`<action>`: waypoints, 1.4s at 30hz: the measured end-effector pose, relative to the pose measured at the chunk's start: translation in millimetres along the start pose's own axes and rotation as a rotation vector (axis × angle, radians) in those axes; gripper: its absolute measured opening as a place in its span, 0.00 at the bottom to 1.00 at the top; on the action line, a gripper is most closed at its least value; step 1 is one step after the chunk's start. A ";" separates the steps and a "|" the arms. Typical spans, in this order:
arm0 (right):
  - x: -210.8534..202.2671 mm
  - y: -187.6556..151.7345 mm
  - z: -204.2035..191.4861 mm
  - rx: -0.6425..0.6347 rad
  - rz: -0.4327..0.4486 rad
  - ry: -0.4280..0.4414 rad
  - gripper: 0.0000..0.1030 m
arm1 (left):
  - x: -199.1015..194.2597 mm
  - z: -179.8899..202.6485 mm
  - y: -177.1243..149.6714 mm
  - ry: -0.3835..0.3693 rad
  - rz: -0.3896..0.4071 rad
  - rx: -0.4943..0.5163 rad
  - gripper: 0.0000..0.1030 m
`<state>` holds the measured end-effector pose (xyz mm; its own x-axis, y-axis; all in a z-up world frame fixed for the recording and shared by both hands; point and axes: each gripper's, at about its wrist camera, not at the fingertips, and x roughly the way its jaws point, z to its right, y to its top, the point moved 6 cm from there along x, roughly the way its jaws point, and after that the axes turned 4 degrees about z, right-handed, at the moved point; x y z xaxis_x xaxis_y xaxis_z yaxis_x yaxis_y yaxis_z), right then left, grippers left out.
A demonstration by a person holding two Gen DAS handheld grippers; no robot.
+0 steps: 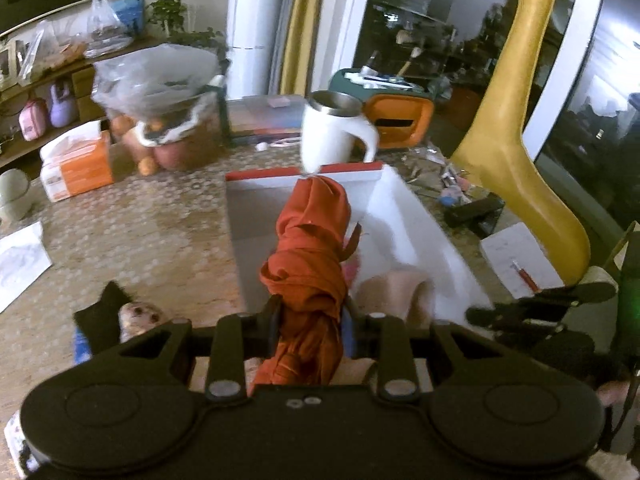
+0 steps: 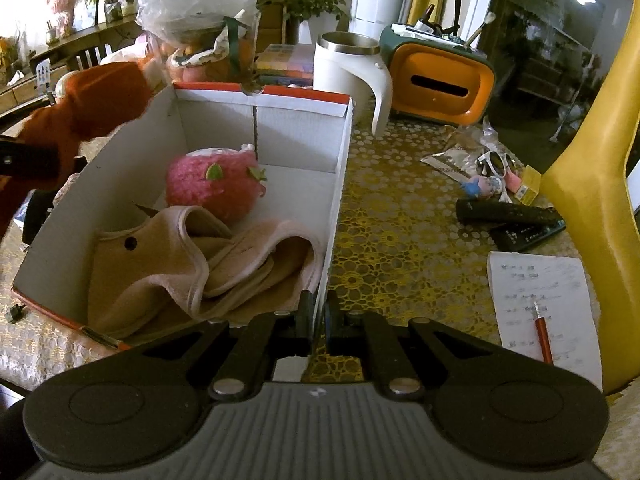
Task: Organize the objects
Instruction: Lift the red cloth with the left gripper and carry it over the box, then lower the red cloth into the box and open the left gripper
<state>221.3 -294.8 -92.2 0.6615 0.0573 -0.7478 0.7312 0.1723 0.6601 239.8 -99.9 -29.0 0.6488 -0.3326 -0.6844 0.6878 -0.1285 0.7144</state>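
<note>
My left gripper (image 1: 314, 312) is shut on an orange-red folded umbrella (image 1: 312, 240). The umbrella points away from me, over the open white cardboard box (image 1: 400, 216), and its metal tip is near the far red-edged rim. Inside the box (image 2: 296, 136) lie a pink strawberry plush (image 2: 212, 188) and a crumpled beige cloth (image 2: 160, 272). My right gripper (image 2: 319, 304) is shut on the box's right wall, near its front corner. In the right wrist view the umbrella (image 2: 88, 100) hangs above the box's left wall.
A white mug (image 1: 332, 132) and an orange tissue holder (image 1: 404, 120) stand behind the box, with a bag of fruit (image 1: 160, 92) to the left. Right of the box lie remotes (image 2: 508, 216), sunglasses (image 2: 496, 160) and a notepad with a red pen (image 2: 540, 300). A yellow chair (image 2: 588, 184) borders the right side.
</note>
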 end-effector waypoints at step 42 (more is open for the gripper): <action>-0.4 -2.2 6.1 0.039 -0.001 0.058 0.06 | 164.4 80.2 4.7 0.086 -0.245 0.043 0.28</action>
<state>220.5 -301.1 -92.9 0.6509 0.1140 -0.7505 0.7385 0.1342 0.6608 323.7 -230.1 -126.5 0.4914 -0.2067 -0.8460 0.8143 -0.2356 0.5305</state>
